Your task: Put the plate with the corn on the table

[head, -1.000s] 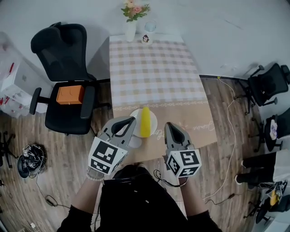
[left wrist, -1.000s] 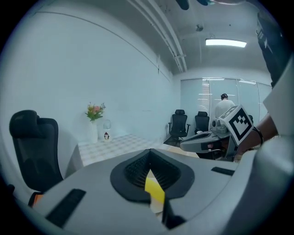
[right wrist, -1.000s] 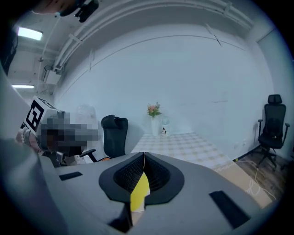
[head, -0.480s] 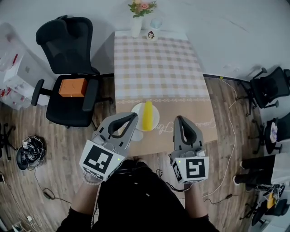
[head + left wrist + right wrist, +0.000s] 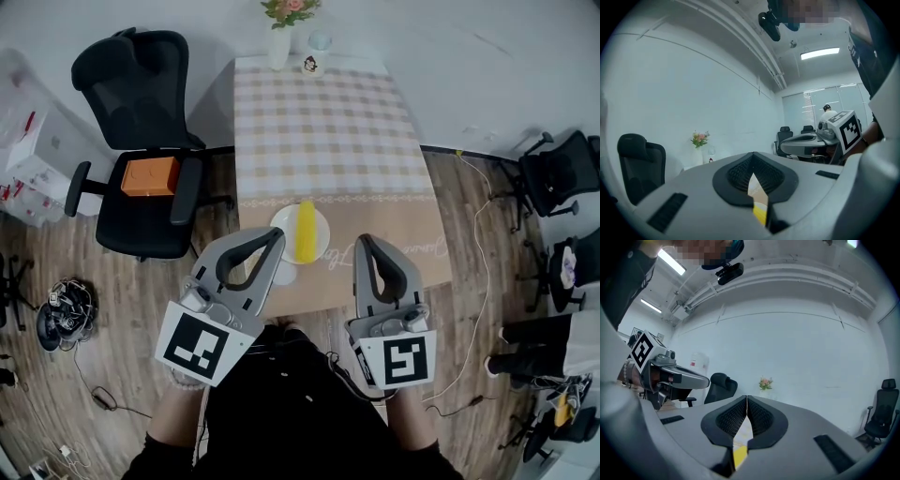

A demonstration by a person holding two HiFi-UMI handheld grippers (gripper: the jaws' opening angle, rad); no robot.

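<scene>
A white plate (image 5: 320, 225) with a yellow corn cob (image 5: 305, 231) lying on it sits on the table (image 5: 323, 122), on the tan strip near the front edge. Both grippers hang above the front edge, close to the person. My left gripper (image 5: 275, 236) is shut with nothing in it, its tips just left of the plate in the head view. My right gripper (image 5: 362, 242) is shut and empty too, just right of the plate. A sliver of yellow corn (image 5: 761, 213) shows through the gap behind the left gripper (image 5: 752, 154) tips, and corn (image 5: 739, 453) likewise behind the right gripper (image 5: 746, 397) tips.
A vase of flowers (image 5: 279, 42), a glass (image 5: 320, 41) and a small mug (image 5: 307, 64) stand at the table's far end. A black office chair with an orange box (image 5: 148, 176) is at the left. More chairs (image 5: 562, 173) and floor cables (image 5: 56, 314) lie around.
Both grippers have risen and drawn back towards the person, looming larger in the head view. The plate with the corn stays at rest on the table.
</scene>
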